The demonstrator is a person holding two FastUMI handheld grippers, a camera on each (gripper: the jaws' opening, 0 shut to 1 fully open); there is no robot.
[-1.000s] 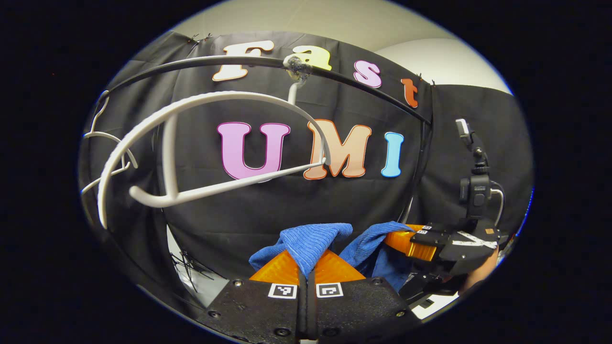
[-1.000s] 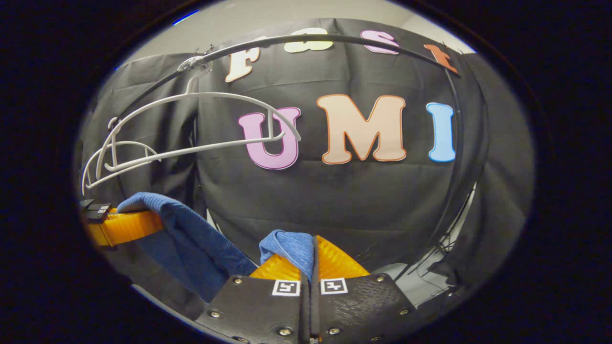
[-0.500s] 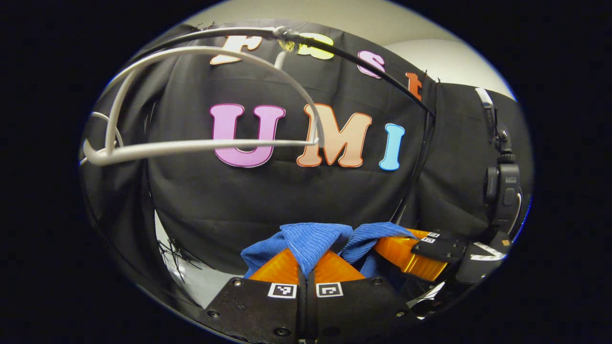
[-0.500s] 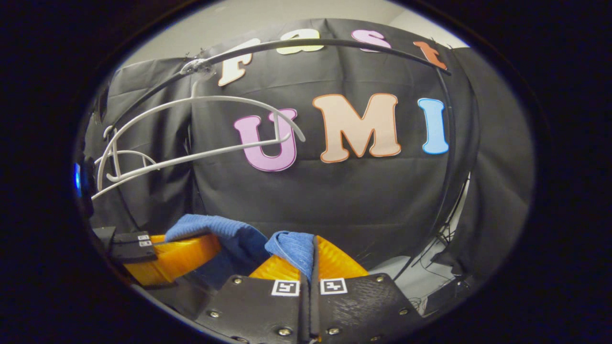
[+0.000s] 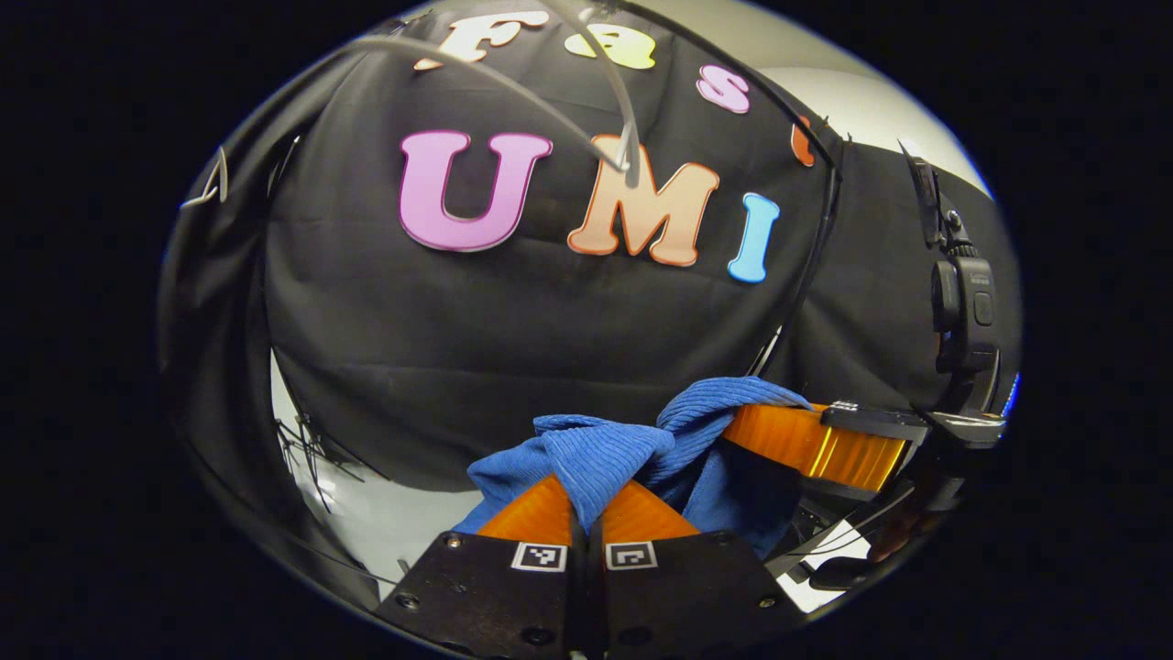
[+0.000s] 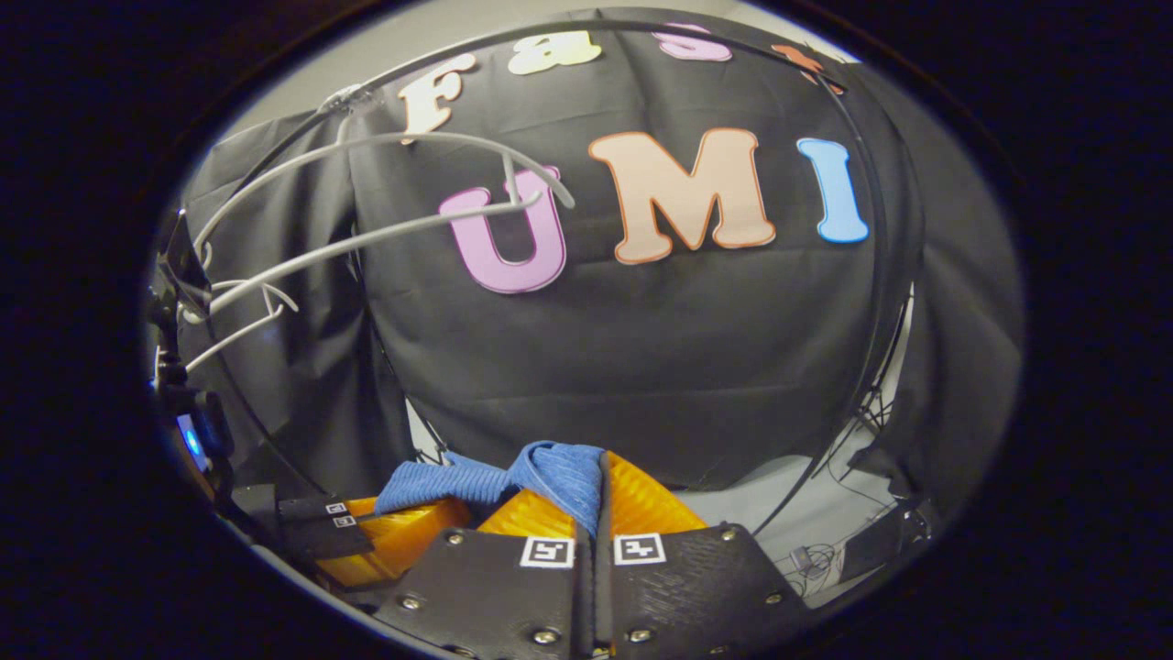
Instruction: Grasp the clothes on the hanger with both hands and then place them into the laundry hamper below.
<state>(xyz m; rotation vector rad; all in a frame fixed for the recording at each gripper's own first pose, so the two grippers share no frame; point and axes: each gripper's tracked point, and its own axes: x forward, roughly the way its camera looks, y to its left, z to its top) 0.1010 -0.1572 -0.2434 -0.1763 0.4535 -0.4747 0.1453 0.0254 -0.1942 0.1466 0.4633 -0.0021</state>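
Observation:
A blue ribbed garment point(image 5: 605, 454) is bunched between my two grippers, off the white hanger point(image 5: 513, 78). My left gripper point(image 5: 586, 500) is shut on one fold of it. In the left gripper view the right gripper point(image 5: 806, 440) holds the other end close at the right. My right gripper point(image 6: 596, 490) is shut on a blue fold point(image 6: 559, 467), and in the right gripper view the left gripper point(image 6: 385, 536) lies low at the left under the cloth. The bare hanger point(image 6: 367, 238) hangs from the dark rail point(image 6: 586, 32) up at the left. The hamper is out of sight.
More white hangers point(image 6: 234, 307) hang at the rail's left end. The rack's dark upright point(image 6: 880, 275) runs down the right. Pale floor point(image 6: 779, 513) with cables point(image 6: 816, 555) lies below the black cloth wall point(image 6: 641, 348).
Both grippers have come down and drawn closer together with the blue garment. The hanger and rail have slid up in both views.

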